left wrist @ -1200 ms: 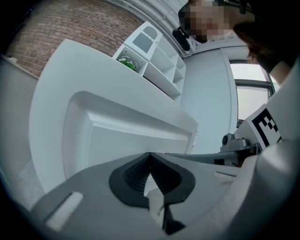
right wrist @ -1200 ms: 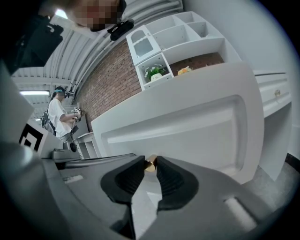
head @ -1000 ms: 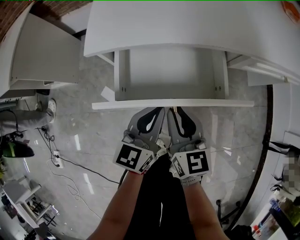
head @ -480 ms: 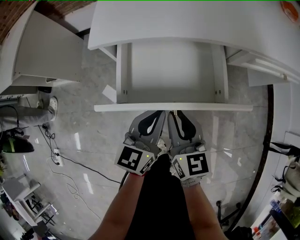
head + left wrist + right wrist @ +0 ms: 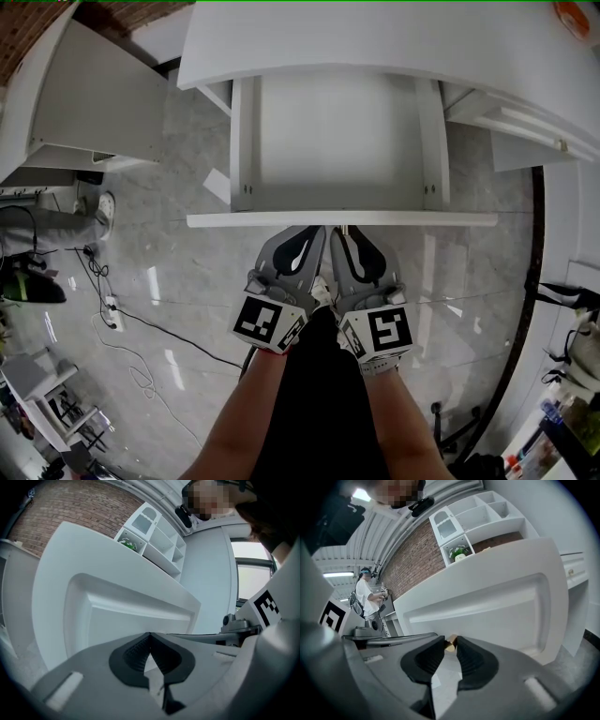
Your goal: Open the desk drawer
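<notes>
Over marble floor [image 5: 169, 281], right tongs [image 5: 348, 229] pinch the knob [image 5: 450, 643] of the drawer [image 5: 337, 141], open under the counter [image 5: 375, 47]; left tongs [image 5: 149, 639] closed.

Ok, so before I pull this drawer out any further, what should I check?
1. Right gripper shut on the brass knob: ok.
2. Left gripper shut, holding nothing: ok.
3. Drawer partly out from under the desk: ok.
4. Drawer front square to the desk edge: ok.
5. Slide travel left: cannot tell.
</notes>
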Tool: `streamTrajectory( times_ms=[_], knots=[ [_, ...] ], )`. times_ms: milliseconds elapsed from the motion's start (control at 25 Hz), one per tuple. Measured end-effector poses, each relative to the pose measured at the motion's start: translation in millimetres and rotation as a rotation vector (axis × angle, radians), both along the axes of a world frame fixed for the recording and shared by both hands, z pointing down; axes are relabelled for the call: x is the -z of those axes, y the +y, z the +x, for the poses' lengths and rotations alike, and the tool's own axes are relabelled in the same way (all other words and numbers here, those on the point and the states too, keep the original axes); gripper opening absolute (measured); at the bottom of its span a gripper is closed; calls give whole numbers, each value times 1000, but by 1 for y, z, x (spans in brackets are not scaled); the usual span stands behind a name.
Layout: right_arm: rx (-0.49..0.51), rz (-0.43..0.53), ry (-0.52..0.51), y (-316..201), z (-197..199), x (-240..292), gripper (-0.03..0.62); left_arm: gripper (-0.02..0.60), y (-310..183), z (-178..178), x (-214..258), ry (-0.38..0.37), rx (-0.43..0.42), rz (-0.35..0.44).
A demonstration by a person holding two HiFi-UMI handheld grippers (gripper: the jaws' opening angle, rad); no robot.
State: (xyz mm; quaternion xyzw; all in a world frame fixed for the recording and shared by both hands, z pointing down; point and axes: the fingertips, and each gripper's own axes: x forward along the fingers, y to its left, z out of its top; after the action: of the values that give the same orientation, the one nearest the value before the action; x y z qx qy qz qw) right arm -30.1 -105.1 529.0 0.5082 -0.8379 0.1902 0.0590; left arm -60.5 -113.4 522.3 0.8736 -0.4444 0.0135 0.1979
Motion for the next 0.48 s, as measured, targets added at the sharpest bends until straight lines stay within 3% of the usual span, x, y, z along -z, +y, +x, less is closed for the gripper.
streamTrajectory(
  times_ms=[480],
  knots=[
    [24,-12,2,20,-1,-2,80,2,19,-1,-1,-16,18,-9]
  ],
)
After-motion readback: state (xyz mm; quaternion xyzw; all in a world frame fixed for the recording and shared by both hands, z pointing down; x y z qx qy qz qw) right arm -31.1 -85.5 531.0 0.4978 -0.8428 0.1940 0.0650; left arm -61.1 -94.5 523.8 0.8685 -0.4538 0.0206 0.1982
